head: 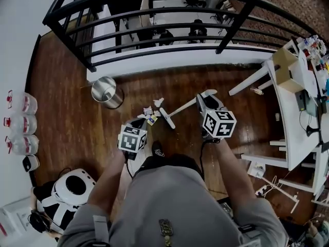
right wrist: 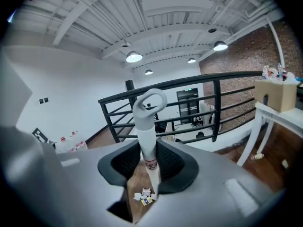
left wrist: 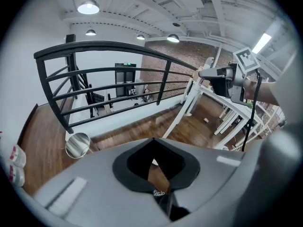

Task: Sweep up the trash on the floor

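Head view: person stands over the wood floor (head: 77,122), a tool in each hand. R gripper (head: 205,101) is clamped on the white broom handle (head: 182,107), which slants down-left to the broom head (head: 167,118). The head sits just beside the trash (head: 150,112), a small pile of paper scraps w/ a yellow bit. It's on the R side of the pile, prob. so a stroke pushes the scraps leftward. L gripper (head: 139,124) sits low on the pile's near-left side w/ something dark at its tip, likely a dustpan, though too dim to be sure. Steel bin (head: 104,90) waits upper left by the railing (head: 154,9), near enough for dumping.

L gripper view: jaws closed down on a thin dark handle (left wrist: 166,200) w/ a small label, floor showing through the gap above it. Bin (left wrist: 77,144) is off to the left, R gripper (left wrist: 227,77) up at right.

R gripper view: jaws pinched tight on the white handle (right wrist: 147,143) below its hanging loop, a high grip for reach and leverage. Trash (right wrist: 144,196) shows straight down the shaft, just L of the broom's foot.

Judgement: sweep is set up, scraps not yet collected.
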The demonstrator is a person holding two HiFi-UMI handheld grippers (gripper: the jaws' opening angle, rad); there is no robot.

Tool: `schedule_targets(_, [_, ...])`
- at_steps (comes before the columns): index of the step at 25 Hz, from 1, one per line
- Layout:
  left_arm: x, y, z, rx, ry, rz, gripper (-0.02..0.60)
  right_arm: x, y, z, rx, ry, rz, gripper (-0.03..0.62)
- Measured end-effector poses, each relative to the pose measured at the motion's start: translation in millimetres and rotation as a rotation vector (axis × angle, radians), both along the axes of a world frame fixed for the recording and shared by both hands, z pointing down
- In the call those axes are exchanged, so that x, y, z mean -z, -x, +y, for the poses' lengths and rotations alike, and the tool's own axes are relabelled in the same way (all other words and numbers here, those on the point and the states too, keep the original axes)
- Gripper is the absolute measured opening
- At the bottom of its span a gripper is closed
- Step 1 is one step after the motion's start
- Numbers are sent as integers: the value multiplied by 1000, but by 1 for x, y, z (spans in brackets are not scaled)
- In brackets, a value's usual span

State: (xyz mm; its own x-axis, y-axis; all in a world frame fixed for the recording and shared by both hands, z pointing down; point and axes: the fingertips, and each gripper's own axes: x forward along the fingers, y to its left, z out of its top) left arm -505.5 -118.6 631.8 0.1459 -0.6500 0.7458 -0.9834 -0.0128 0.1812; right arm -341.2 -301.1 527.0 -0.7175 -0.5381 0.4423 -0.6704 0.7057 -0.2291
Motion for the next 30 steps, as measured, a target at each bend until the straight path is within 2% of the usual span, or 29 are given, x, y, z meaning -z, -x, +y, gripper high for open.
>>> schedule_targets(5, [35,30,-25,70,-111,-30,8,38,39,-11,130,-105,-33,98])
schedule_targets(8, [61,36,-43,90,-177,-55,8,55,51,-17,188,-119,-50,98])
schedule_targets(14, [127,29,-86,118,-323,-72,8,93,63,-28,316,-121,-84,100])
schedule_targets(20, [178,22,-105,152,-441,-46,8,114,71,-31,390,-139,-105,101])
schedule_targets(26, [214,26,-113,170,-512,-58,8,122,83,-23,443,-178,-105,101])
schedule_targets(30, [224,25,-114,168,-529,-71,8,125,87,-18,463,-191,-94,101])
